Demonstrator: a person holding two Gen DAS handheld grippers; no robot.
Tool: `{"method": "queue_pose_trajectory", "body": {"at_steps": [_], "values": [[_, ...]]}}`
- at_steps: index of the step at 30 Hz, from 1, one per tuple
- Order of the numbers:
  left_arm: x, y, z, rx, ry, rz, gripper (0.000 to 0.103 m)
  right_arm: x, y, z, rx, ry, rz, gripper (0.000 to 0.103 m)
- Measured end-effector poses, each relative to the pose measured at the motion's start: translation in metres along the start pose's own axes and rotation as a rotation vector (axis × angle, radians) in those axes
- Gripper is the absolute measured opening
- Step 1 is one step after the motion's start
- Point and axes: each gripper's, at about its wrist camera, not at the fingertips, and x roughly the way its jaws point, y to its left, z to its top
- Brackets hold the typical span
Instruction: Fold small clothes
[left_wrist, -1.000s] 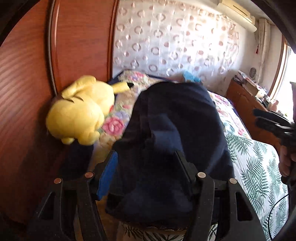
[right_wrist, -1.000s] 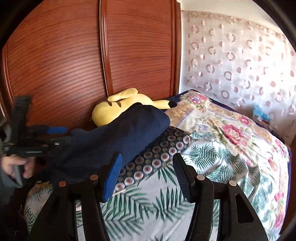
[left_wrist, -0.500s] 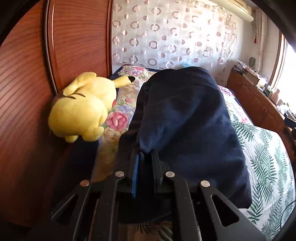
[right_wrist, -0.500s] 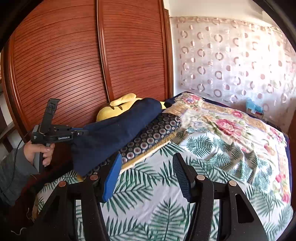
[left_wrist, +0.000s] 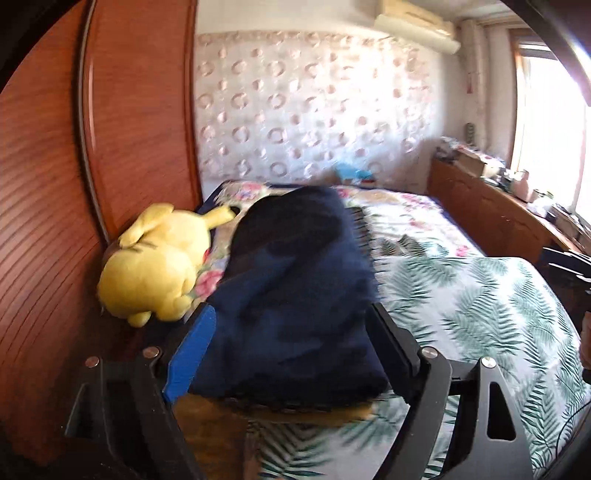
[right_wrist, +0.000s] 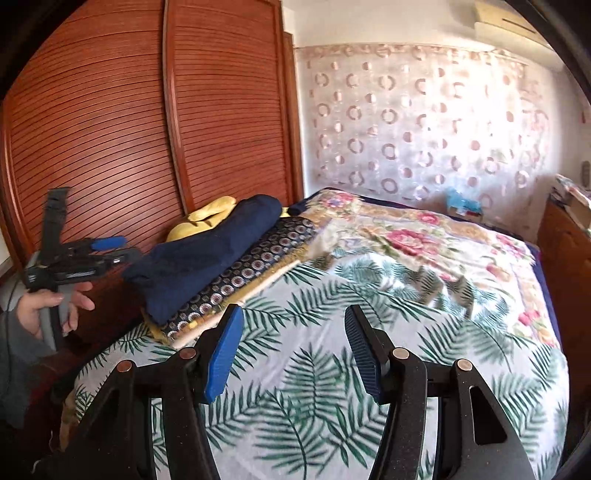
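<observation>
Since the bed (right_wrist: 369, 332) with its palm-leaf sheet takes up most of both views, start there: the folded clothes sit stacked at its wardrobe-side edge. On top of the stack is the navy garment (right_wrist: 207, 251), folded into a thick bundle, resting on a patterned dark piece (right_wrist: 251, 266), with a yellow plush toy (left_wrist: 155, 266) just beside it against the wardrobe (right_wrist: 110, 129).

Looks like soft, light knit to me, floppy rather than stiff, so it'll sag if picked up by one corner. I'd pinch the doubled edge nearest the camera, both layers together.

The left gripper (left_wrist: 291, 343) is spread wide, fingers either side of the bundle's near end, clamping nothing. The right gripper (right_wrist: 293, 350) hovers over bare sheet, also spread and empty.
</observation>
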Motion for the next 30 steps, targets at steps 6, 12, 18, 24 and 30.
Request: {"method": "queue_pose_trajectory", "body": {"at_steps": [6,12,18,24,30], "values": [[-0.028,-0.049,0.004,0.064,-0.055,-0.031,0.087,-0.029,0.008,-0.007,0.032,-0.019,-0.065,0.065],[-0.045,-0.088,0.010,0.070,-0.088,-0.081,0.087,-0.056,0.018,-0.012,0.074,-0.050,-0.097,0.082],[-0.059,-0.122,0.020,0.070,-0.119,-0.131,0.087,-0.087,0.029,-0.014,0.101,-0.096,-0.177,0.084],[-0.072,-0.153,0.030,0.087,-0.143,-0.163,0.087,-0.116,0.038,-0.016,0.131,-0.147,-0.271,0.084],[-0.082,-0.172,0.037,0.087,-0.157,-0.150,0.087,-0.133,0.051,-0.023,0.140,-0.184,-0.333,0.084]]}}
